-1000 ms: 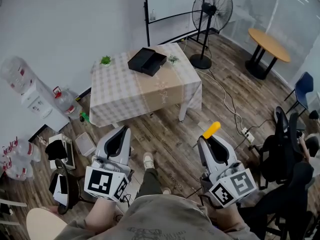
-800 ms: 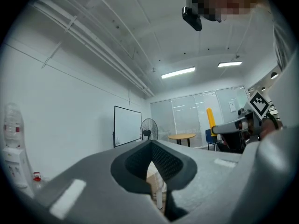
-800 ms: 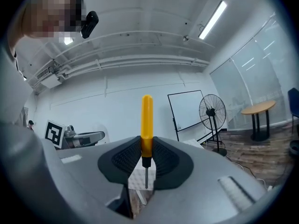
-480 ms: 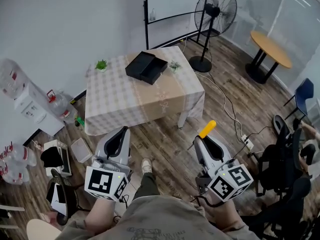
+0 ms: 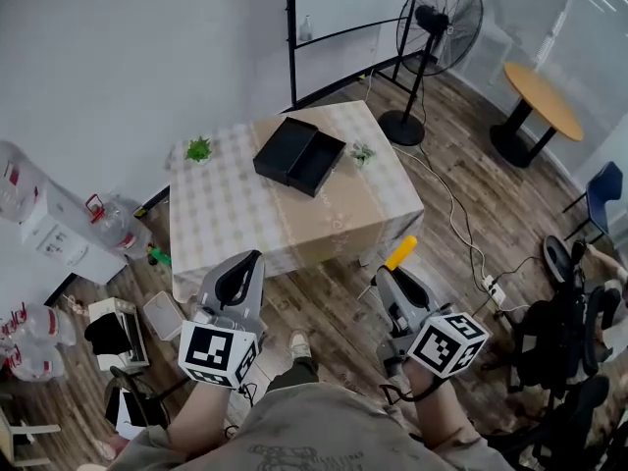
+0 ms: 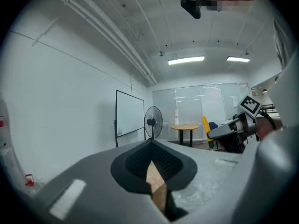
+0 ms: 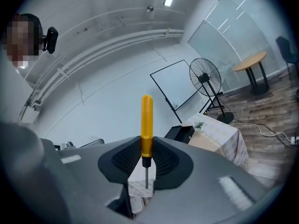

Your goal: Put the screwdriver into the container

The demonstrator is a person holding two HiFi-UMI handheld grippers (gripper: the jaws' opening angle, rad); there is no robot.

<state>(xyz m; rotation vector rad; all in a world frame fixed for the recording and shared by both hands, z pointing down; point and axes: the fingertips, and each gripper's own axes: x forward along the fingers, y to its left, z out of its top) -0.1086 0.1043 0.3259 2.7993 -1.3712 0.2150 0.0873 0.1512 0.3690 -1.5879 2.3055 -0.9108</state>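
Note:
My right gripper [image 5: 391,274] [image 7: 146,153] is shut on a screwdriver [image 7: 146,125] with a yellow-orange handle; the handle [image 5: 400,252] sticks out past the jaws and the thin metal shaft points back between them. The left gripper [image 5: 242,277] [image 6: 152,164] is shut with nothing in it. Both are held low and close to the person, short of the table. An open black box [image 5: 298,155] [image 7: 180,132], the container, lies on the checked tablecloth of the table [image 5: 235,214] ahead.
Two small green plants [image 5: 199,149] [image 5: 362,153] stand on the table beside the box. A standing fan [image 5: 440,18], a whiteboard, a round wooden table [image 5: 542,101] and cables are on the wooden floor at right. Water bottles and clutter lie at left.
The table and black box have come nearer and lower in the head view as the person moves towards them. Both grippers keep their hold and pose.

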